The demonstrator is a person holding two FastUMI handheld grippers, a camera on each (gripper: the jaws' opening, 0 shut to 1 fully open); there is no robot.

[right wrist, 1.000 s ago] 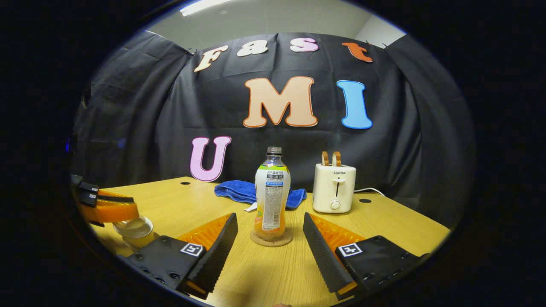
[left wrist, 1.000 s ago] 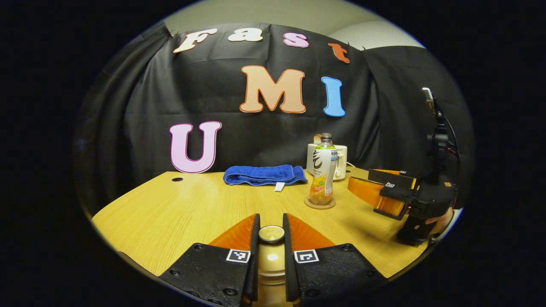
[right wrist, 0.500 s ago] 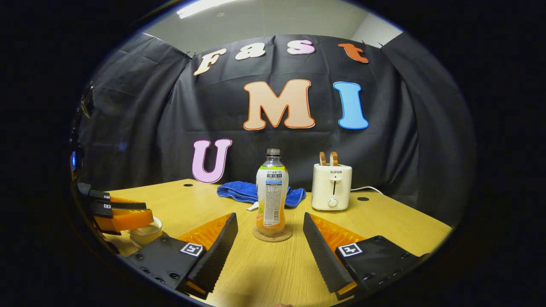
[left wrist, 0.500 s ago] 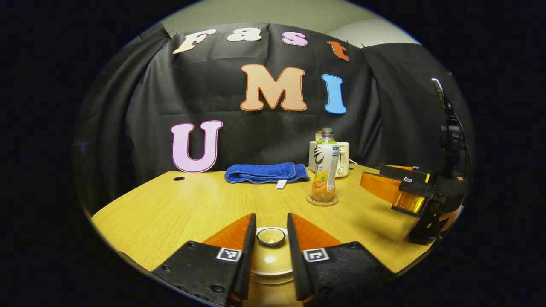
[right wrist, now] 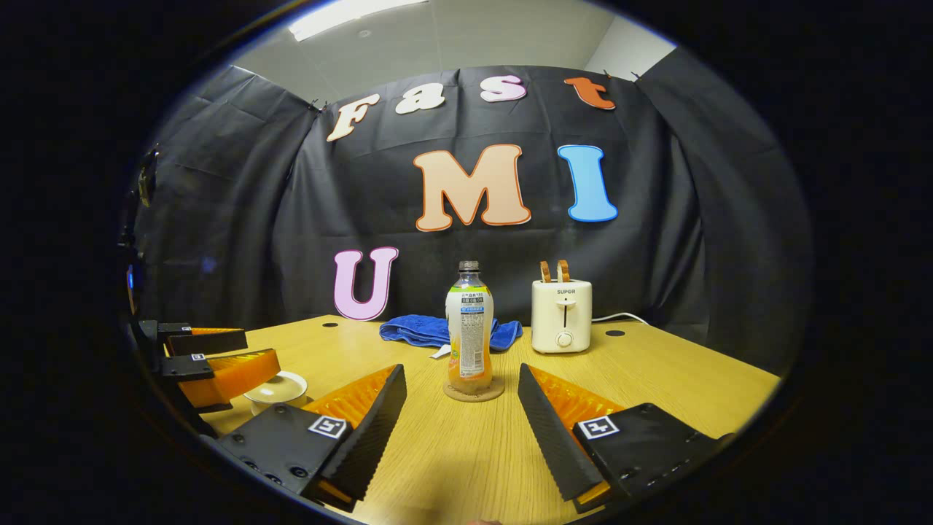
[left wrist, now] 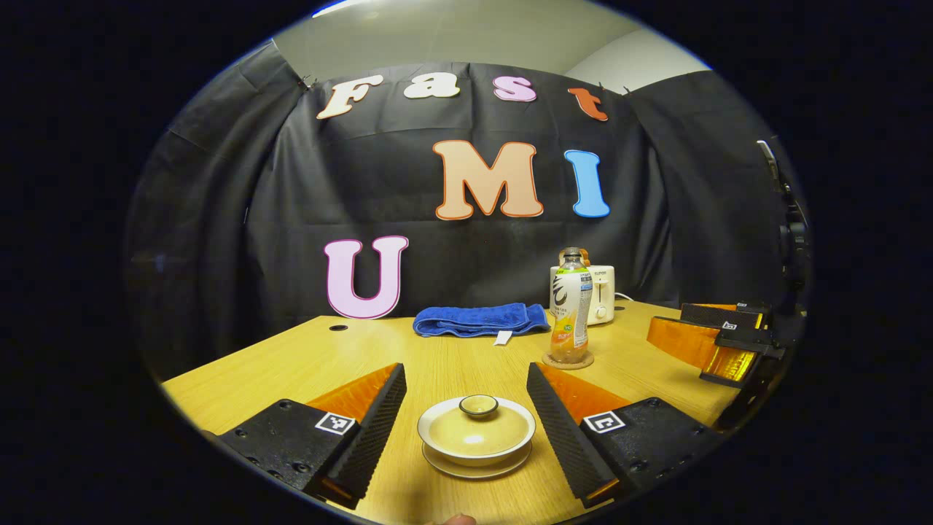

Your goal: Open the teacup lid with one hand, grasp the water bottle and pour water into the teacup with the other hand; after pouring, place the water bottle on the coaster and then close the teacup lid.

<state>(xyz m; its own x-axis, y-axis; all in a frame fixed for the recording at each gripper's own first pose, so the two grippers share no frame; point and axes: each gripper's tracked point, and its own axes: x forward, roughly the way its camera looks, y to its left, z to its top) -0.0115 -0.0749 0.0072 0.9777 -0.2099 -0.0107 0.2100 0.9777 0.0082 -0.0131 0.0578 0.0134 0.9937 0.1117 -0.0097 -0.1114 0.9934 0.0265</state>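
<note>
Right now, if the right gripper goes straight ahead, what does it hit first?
Most likely the water bottle, standing on its coaster in line with the open right gripper. Depth is hard to judge.

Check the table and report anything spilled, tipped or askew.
Nothing stands out. The teacup sits on its saucer with the lid squarely on, the water bottle stands upright on the coaster, the blue towel lies folded, and no liquid shows on the table.

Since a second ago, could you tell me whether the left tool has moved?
Yes. The left tool has opened and backed off the teacup lid, which sits closed on the cup.
</note>
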